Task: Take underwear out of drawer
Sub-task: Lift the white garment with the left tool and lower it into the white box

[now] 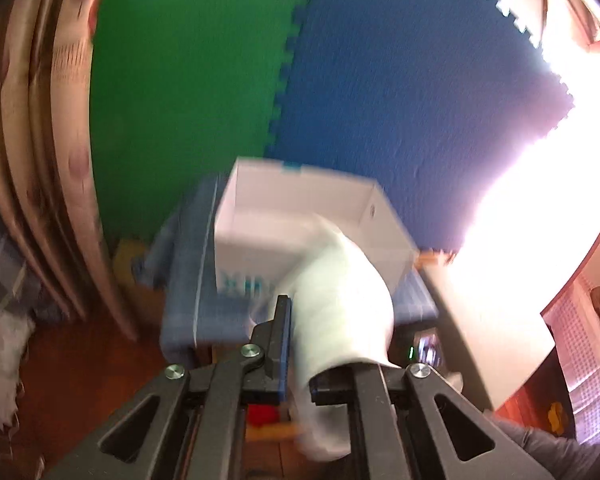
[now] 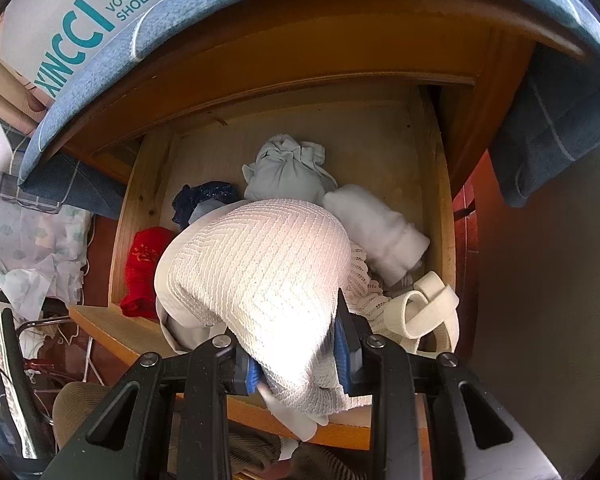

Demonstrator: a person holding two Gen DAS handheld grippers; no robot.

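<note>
Green and blue foam mats (image 1: pixel 204 80) fill the backdrop in the left wrist view, with a white shoe box (image 1: pixel 300 208) seen on a blue cloth (image 1: pixel 188 280) that is draped over the wooden cabinet.

Below that cloth, in the right wrist view, the wooden drawer (image 2: pixel 140 184) is seen pulled out and well stocked. A white textured garment (image 2: pixel 260 272) is bulging up at the front, a pale grey bundle (image 2: pixel 288 176) is tucked behind it, a rolled white piece (image 2: pixel 376 228) lies to the right, a dark navy item (image 2: pixel 200 200) and a red item (image 2: pixel 144 268) are packed to the left, and a cream strap (image 2: pixel 432 312) is looped at the front right corner.

The textured garment is pinched by the right gripper (image 2: pixel 296 364), jaws pressed into its folds above the drawer's front edge. A pale white piece of underwear (image 1: pixel 340 304) is clamped in the left gripper (image 1: pixel 300 372), jaws pressed almost together on it, and it is carried clear above the cabinet.

Trouble is possible here: the hanging cloth could slip from so narrow a pinch, and the lacy edge beside the right jaws could be dragged out with the garment, with neighbouring pieces spilled over the rim.
</note>
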